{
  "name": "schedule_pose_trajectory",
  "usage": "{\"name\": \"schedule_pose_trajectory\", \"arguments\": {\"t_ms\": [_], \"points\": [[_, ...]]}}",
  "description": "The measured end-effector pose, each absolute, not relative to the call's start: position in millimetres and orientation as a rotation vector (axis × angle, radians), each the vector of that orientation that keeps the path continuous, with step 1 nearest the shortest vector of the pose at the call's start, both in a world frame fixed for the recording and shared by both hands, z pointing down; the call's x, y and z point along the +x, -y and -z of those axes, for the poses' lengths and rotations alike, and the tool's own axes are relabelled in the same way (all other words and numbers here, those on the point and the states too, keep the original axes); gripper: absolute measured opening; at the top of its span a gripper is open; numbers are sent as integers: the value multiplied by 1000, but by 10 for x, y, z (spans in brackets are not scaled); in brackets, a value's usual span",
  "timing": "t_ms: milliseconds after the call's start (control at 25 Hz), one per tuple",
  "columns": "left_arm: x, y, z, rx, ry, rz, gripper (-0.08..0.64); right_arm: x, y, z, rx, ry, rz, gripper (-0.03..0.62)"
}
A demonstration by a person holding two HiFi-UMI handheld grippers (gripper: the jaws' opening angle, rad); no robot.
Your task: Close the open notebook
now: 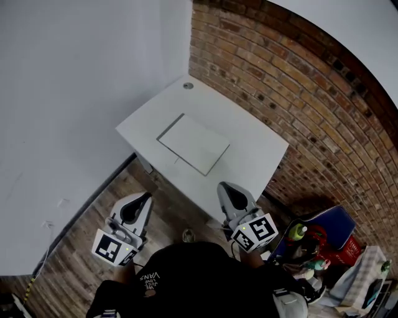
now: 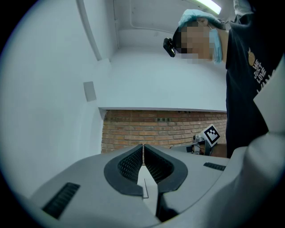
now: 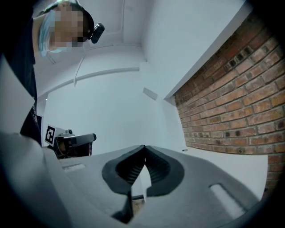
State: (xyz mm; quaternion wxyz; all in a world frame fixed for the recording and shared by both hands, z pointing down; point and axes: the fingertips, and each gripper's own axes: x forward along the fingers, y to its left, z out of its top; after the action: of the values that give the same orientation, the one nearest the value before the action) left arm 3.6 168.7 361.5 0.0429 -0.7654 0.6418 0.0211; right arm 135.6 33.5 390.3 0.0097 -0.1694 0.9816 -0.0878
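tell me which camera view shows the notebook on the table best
The head view: it looks down on the whole notebook, lying flat on the white table. The left gripper view and right gripper view show none of it, only wall and brick beyond the shut left tool and right tool.

Soft, even indoor light fills all three views. A ceiling lamp [image 2: 208, 5] glares at the top of the left gripper view. The white table [image 1: 255, 143] throws a faint shadow on the wood floor [image 1: 74, 242]. Fisheye bends the brick wall [image 1: 298, 93] — the gripper views darken at the corners and go soft up close.
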Motion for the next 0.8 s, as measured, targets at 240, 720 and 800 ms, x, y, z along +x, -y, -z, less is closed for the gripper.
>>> {"name": "schedule_pose_trajectory", "arguments": {"t_ms": [240, 720, 800], "points": [[-22, -1381, -3670, -2312, -2004, -41, 17, 1282, 23, -3983, -487, -3075, 289, -2], [-414, -779, -3790, -2387, -1999, -94, 17, 1019, 496, -4050, -558, -3095, 303, -2], [-508, -661, -3739, -2395, -1961, -108, 17, 974, 581, -4029, -598, -3086, 304, -2]]}}
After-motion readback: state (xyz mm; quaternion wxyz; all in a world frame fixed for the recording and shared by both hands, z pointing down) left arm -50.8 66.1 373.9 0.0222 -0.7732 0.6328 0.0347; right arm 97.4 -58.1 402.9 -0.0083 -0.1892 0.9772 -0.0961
